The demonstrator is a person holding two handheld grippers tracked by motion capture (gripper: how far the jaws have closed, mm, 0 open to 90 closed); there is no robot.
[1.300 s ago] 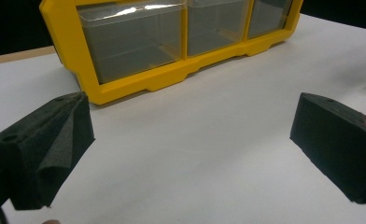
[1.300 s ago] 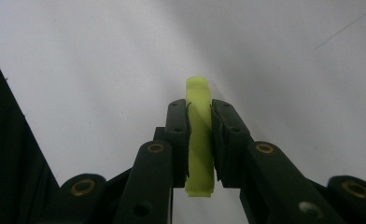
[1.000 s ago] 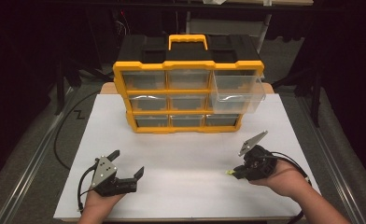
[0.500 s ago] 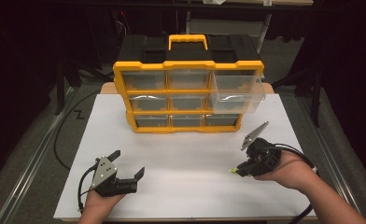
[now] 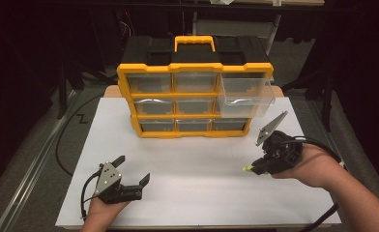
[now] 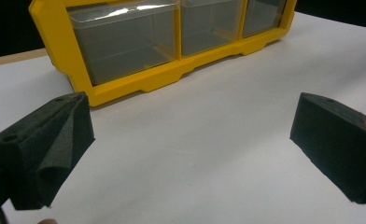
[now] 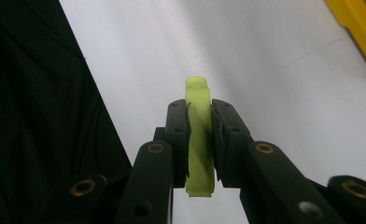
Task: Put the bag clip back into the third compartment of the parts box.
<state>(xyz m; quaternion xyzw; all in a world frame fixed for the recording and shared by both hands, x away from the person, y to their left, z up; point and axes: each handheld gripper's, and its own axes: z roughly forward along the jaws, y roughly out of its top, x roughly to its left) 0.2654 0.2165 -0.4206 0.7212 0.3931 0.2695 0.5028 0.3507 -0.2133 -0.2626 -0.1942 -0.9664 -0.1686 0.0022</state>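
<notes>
The right tool (image 5: 253, 168) is clamped on a small lime-green piece (image 7: 199, 135), which stands pinched between the two black pads with its rounded end poking out past them. In the high view the same green tip (image 5: 247, 168) shows at the front of that tool, held clear above the white sheet (image 5: 197, 164) on the bench, near the sheet's right side. The hand behind it is angled so the tool points leftward across the sheet rather than at the cabinet.

The left tool (image 5: 132, 170) sits low at the near left of the sheet with its jaws spread wide apart and nothing between them; the left gripper view looks past the two pads at bare white sheet and the cabinet's bottom row.

Farther back stands the yellow and black parts cabinet (image 5: 195, 92), with clear drawers in three rows. One drawer (image 5: 245, 94), at the upper right, is pulled out toward the person and hangs open; the rest look pushed in.

I would judge that the picking up is done: the green piece is off the bench and firmly gripped, and a drawer stands ready. What seems left is to carry the piece up and back to that open drawer, let it go inside, and push the drawer shut, perhaps with the free left tool.
</notes>
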